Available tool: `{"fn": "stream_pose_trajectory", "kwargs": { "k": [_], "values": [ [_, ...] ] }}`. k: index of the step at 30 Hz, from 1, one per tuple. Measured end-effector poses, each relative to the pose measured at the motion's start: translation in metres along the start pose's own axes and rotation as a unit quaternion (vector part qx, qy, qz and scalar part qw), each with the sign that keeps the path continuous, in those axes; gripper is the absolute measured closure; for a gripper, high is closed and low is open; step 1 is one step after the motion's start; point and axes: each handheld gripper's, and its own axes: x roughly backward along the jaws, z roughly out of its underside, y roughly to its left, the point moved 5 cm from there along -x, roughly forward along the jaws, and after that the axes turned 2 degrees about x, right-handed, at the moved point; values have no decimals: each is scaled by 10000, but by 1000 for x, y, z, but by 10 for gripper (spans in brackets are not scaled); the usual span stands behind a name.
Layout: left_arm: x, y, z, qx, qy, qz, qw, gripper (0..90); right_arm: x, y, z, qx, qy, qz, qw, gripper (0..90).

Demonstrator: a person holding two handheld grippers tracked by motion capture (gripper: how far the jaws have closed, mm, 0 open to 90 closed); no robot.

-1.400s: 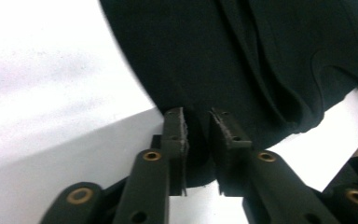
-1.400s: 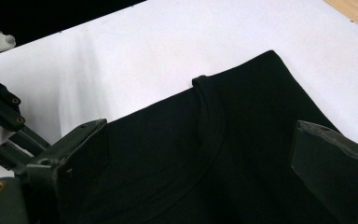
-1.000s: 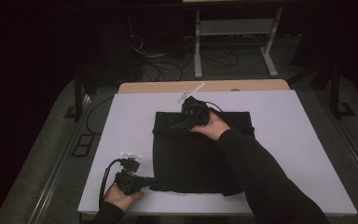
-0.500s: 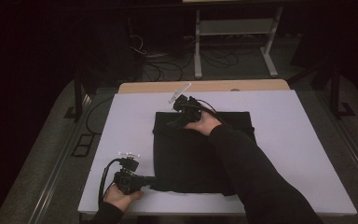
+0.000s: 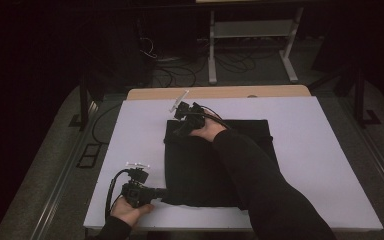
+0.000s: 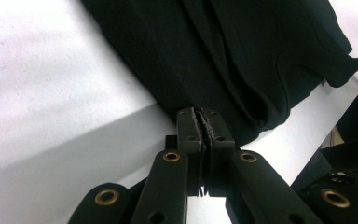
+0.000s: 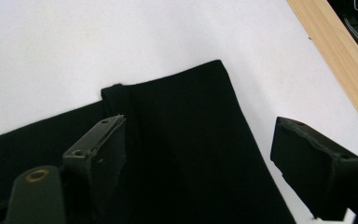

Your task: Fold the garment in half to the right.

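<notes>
The folded black garment (image 5: 215,165) lies flat mid-desk (image 5: 330,150); the left gripper (image 5: 161,192) is clamped on its near left corner. The right gripper (image 5: 178,131), jaws apart though just closing, hangs over the far left corner with nothing gripped. Next, I judge, it must drop and pinch that corner for a fold.

In the high view the person's sleeve (image 5: 260,185) covers the middle and near right part of the black cloth (image 5: 195,170). The left gripper (image 5: 162,192) hides the cloth corner it clamps. The lower picture edge cuts off both forearms. The folds on the dark cloth are too dark to tell.
</notes>
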Motion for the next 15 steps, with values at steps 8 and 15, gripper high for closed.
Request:
{"fn": "stream_pose_trajectory", "kwargs": {
  "k": [8, 15],
  "values": [
    [1, 0, -1, 31, -9, 38, 10000, 861, -15, -6, -7, 119, 162, 49, 9998, 217],
    [0, 1, -1, 22, -8, 50, 10000, 861, -24, -14, -9, 46, 262, 47, 9996, 251]
  ]
}}
